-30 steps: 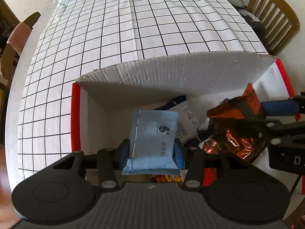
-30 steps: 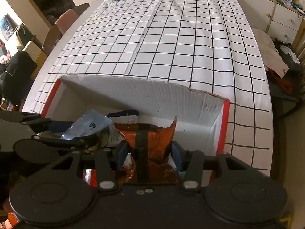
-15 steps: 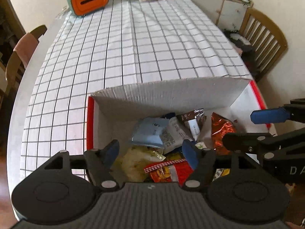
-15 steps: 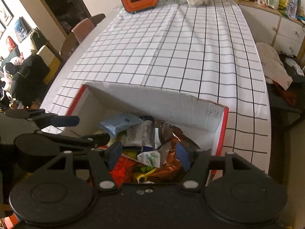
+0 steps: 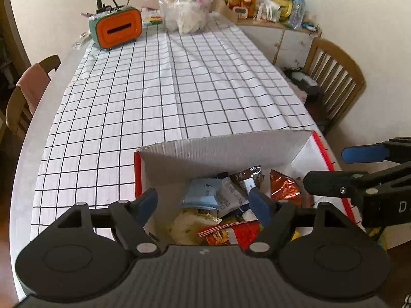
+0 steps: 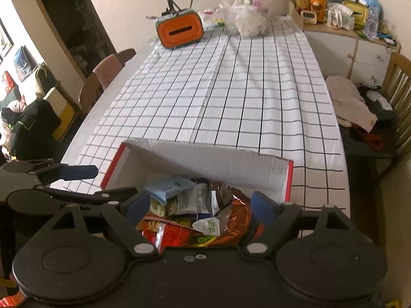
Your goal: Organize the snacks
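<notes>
A white cardboard box [image 5: 221, 148] with red edges stands at the near end of the table and holds several snack packets. Among them are a light blue packet [image 5: 203, 192] and a copper foil packet [image 5: 285, 187]. My left gripper [image 5: 205, 202] is open and empty, raised above the box's near left part. My right gripper [image 6: 200, 205] is open and empty above the near right part. The box [image 6: 210, 159], the blue packet [image 6: 169, 186] and the foil packet [image 6: 239, 205] also show in the right wrist view. The right gripper's fingers [image 5: 364, 151] show at the left view's right edge.
A white checked tablecloth [image 5: 164, 89] covers the long table. At the far end stand an orange and teal box [image 5: 117, 28], a lamp and a clear plastic bag [image 5: 185, 18]. Wooden chairs [image 5: 334, 77] stand on both sides. A cluttered cabinet [image 6: 341, 5] is at the back right.
Both grippers let go of their packets, the blue one and the foil one, which now lie in the box. Both have opened and risen up and back from the box.
</notes>
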`<state>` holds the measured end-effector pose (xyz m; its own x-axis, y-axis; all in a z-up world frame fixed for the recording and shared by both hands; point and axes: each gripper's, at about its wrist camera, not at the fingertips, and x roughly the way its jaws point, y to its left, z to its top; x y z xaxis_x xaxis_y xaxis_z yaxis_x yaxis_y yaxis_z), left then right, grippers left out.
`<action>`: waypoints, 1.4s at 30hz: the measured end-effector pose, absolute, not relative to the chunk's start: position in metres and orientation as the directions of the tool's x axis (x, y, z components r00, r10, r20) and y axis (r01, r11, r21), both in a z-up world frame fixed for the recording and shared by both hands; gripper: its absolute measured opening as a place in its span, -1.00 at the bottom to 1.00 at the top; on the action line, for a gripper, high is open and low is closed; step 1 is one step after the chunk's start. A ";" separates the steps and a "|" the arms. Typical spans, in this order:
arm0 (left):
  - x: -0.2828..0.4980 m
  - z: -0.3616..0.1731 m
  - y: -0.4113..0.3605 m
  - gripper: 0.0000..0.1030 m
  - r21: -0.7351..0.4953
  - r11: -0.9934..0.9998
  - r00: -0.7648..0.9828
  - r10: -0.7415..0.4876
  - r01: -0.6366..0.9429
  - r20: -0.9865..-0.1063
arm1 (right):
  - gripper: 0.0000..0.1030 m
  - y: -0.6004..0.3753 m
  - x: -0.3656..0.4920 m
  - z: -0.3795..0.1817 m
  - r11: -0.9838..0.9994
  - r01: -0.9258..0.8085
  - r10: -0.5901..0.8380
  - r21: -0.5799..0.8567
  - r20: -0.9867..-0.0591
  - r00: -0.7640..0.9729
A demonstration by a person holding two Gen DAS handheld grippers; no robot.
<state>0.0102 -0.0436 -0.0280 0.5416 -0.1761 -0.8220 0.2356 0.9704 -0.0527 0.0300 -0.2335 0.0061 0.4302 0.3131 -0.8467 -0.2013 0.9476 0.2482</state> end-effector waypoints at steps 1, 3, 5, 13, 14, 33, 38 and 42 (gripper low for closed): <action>0.008 -0.026 -0.042 0.54 -0.060 0.969 0.545 -0.186 0.240 -0.817 | 0.67 -0.233 0.028 0.009 0.949 -0.198 0.311 0.247 -0.843 0.440; 0.004 -0.022 -0.039 0.57 -0.068 0.966 0.554 -0.199 0.248 -0.808 | 0.88 -0.232 0.022 0.013 0.951 -0.190 0.306 0.244 -0.835 0.458; 0.000 -0.019 -0.037 0.60 -0.063 0.964 0.565 -0.203 0.258 -0.800 | 0.97 -0.231 0.015 0.017 0.955 -0.178 0.296 0.238 -0.824 0.483; -0.022 -0.007 -0.033 0.79 -0.052 0.949 0.606 -0.241 0.312 -0.758 | 0.99 -0.227 -0.017 0.024 0.972 -0.131 0.233 0.194 -0.788 0.570; -0.025 -0.006 -0.032 0.81 -0.059 0.948 0.607 -0.248 0.313 -0.755 | 0.99 -0.227 -0.021 0.024 0.974 -0.123 0.228 0.193 -0.782 0.580; -0.062 -0.004 -0.028 0.93 -0.090 0.951 0.610 -0.260 0.295 -0.749 | 0.99 -0.226 -0.074 0.024 0.971 0.015 0.173 0.238 -0.745 0.644; -0.064 -0.005 -0.025 0.93 -0.104 0.954 0.605 -0.261 0.283 -0.752 | 0.99 -0.225 -0.077 0.023 0.971 0.032 0.162 0.235 -0.757 0.633; -0.065 -0.006 -0.025 0.93 -0.103 0.954 0.603 -0.260 0.282 -0.754 | 0.99 -0.225 -0.078 0.023 0.973 0.046 0.146 0.225 -0.760 0.633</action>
